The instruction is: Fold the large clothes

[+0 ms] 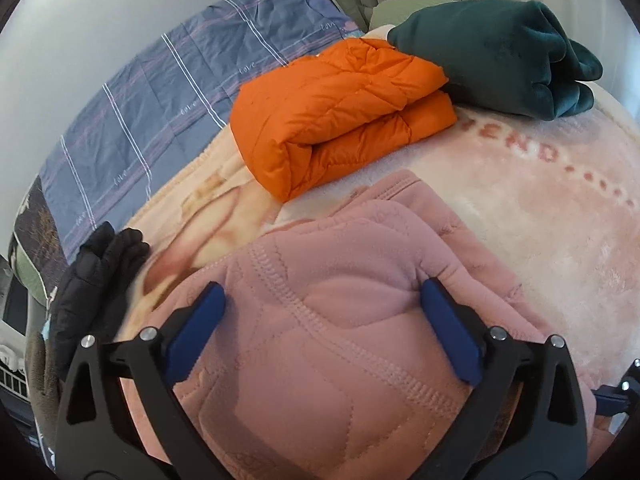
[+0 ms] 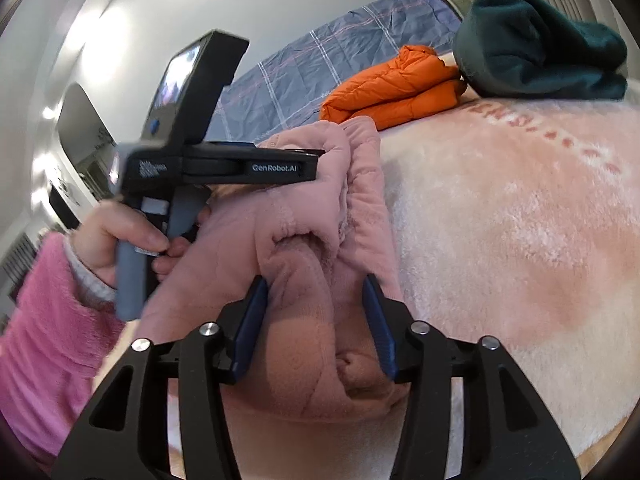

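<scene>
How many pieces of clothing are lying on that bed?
4. A pink garment nearest, under the tools; an orange puffer jacket folded behind it; a dark green garment folded beyond that; a black one at the left edge. More may be hidden.

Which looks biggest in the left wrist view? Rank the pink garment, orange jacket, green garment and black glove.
1. pink garment, nearest the camera, so unsure
2. orange jacket and green garment, alike
3. black glove

Bright, even daylight in both views, shadows soft. Glare blooms on the white wall at the left of the right wrist view, and the left claw there is smeared with motion blur. Fisheye bending curves the bed, corners black.
</scene>
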`<state>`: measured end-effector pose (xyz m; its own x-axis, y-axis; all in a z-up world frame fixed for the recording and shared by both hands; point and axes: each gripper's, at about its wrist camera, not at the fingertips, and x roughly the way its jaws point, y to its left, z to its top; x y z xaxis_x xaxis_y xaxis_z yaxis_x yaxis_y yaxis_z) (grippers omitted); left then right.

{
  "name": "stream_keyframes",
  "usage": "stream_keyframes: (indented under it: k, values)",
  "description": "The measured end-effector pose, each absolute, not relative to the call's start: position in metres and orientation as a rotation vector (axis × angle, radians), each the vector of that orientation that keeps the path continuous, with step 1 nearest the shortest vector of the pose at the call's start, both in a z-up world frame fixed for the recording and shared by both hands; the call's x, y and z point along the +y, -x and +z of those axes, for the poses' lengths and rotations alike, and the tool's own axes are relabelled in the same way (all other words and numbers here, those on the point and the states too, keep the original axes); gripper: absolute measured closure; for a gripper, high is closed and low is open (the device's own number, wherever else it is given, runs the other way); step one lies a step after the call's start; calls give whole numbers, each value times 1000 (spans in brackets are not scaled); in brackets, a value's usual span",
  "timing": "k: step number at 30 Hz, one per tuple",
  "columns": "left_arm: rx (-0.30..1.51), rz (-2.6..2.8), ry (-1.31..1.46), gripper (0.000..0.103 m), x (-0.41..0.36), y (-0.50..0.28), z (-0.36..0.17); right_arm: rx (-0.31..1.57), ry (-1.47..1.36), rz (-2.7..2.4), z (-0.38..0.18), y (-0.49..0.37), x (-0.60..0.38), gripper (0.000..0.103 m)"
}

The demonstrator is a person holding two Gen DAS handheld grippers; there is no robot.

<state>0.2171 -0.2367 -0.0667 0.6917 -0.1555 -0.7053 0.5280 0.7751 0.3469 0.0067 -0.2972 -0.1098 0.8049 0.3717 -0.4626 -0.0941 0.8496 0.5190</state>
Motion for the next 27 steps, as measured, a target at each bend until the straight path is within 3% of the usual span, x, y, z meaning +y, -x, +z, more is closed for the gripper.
stream_keyframes:
  k: [11, 17, 20, 22, 27]
  values:
    - [677, -386, -563, 2, -230, -199, -60, 633, -776, 260, -113, 24, -345, 45]
    - [672, -383, -566, 2, -230, -198, -61, 696, -650, 208, -108, 8, -322, 45]
    - [669, -382, -567, 2, -230, -197, -61, 732, -865, 281, -137, 4, -341, 38]
    - [672, -383, -565, 2, -230, -198, -61, 736, -859, 306, -138, 4, -342, 36]
    - [677, -390, -558, 2, -229, -197, -61, 760, -820, 320, -135, -2, -328, 19]
